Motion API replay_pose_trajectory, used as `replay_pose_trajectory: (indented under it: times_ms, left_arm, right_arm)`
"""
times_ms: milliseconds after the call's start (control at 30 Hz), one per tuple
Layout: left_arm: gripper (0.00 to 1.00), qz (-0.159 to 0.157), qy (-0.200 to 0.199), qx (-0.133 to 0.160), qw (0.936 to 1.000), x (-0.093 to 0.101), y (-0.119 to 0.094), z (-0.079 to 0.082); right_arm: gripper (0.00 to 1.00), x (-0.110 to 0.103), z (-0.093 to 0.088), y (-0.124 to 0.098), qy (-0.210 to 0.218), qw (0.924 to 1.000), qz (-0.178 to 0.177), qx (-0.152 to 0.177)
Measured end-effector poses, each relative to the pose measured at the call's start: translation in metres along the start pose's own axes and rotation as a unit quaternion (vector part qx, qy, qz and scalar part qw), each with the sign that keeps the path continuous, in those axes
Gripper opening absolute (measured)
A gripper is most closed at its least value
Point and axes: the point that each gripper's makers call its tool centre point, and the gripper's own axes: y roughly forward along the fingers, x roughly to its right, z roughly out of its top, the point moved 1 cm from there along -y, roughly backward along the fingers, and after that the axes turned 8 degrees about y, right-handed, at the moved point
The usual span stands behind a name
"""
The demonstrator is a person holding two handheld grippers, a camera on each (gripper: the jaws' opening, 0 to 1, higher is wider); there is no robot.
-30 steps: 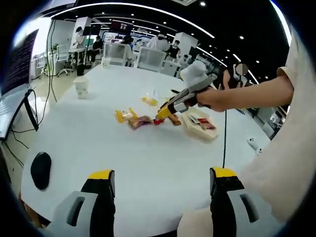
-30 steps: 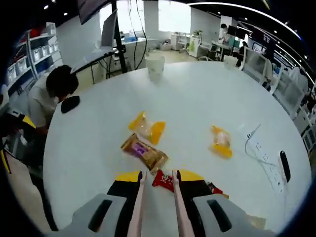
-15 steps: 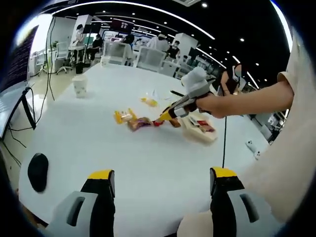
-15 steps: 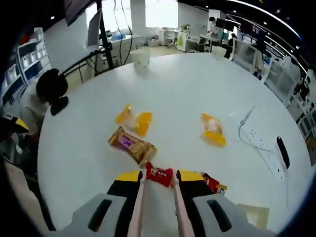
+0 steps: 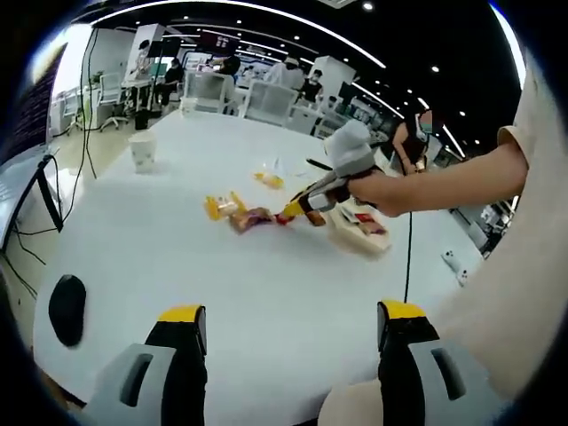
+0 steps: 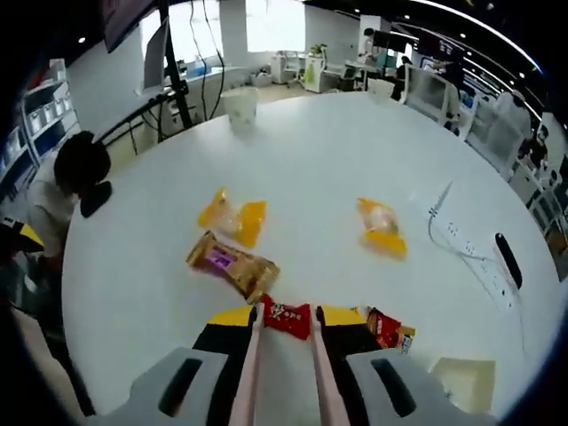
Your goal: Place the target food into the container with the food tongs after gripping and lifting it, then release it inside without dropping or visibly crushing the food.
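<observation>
A red snack packet (image 6: 286, 317) sits pinched between the tips of the pale food tongs (image 6: 251, 359). My right gripper (image 6: 284, 321) is shut on those tongs. I cannot tell if the packet is off the table. The beige container (image 6: 461, 383) lies to the lower right, and in the left gripper view the container (image 5: 353, 232) holds red packets. There a hand holds the right gripper (image 5: 291, 210) at the snack cluster. My left gripper (image 5: 293, 319) stands wide open over bare white table (image 5: 266, 284), holding nothing.
On the table lie a brown packet (image 6: 232, 264), two yellow packets (image 6: 232, 216) (image 6: 382, 229) and a red-yellow packet (image 6: 388, 328). A paper cup (image 6: 240, 105), a power strip (image 6: 484, 266), a black remote (image 6: 506, 259) and a black mouse (image 5: 67, 306) stand farther out. A person (image 6: 75, 169) sits at the table's left edge.
The red packet, off to the right of the tong tips a second ago, now sits squarely between them. The right gripper view has drawn back slightly. The left gripper has barely moved.
</observation>
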Motion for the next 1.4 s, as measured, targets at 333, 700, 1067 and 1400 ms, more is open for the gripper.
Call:
replay_pose_trajectory:
  times_ms: [333,700,1067,1400]
  left_arm:
    - [0.78,0.006,-0.006,-0.002,1.0,-0.002,-0.004,-0.006]
    - [0.78,0.006,-0.008,-0.001,0.9999,0.001,-0.004,-0.007]
    - [0.78,0.006,-0.003,0.003,1.0,0.0,-0.002,-0.002]
    - [0.78,0.011,-0.009,0.003,0.9999,-0.001,-0.008,-0.006]
  right_arm:
    - [0.26,-0.004,-0.002,0.001,0.011,0.9999,-0.003,0.003]
    - [0.25,-0.003,-0.003,0.005,0.026,0.9996,-0.005,0.006]
    - [0.23,-0.009,-0.005,0.002,0.013,0.9999,-0.003,0.006]
    - [0.2,-0.012,-0.002,-0.002,0.01,0.9998,-0.009,0.015]
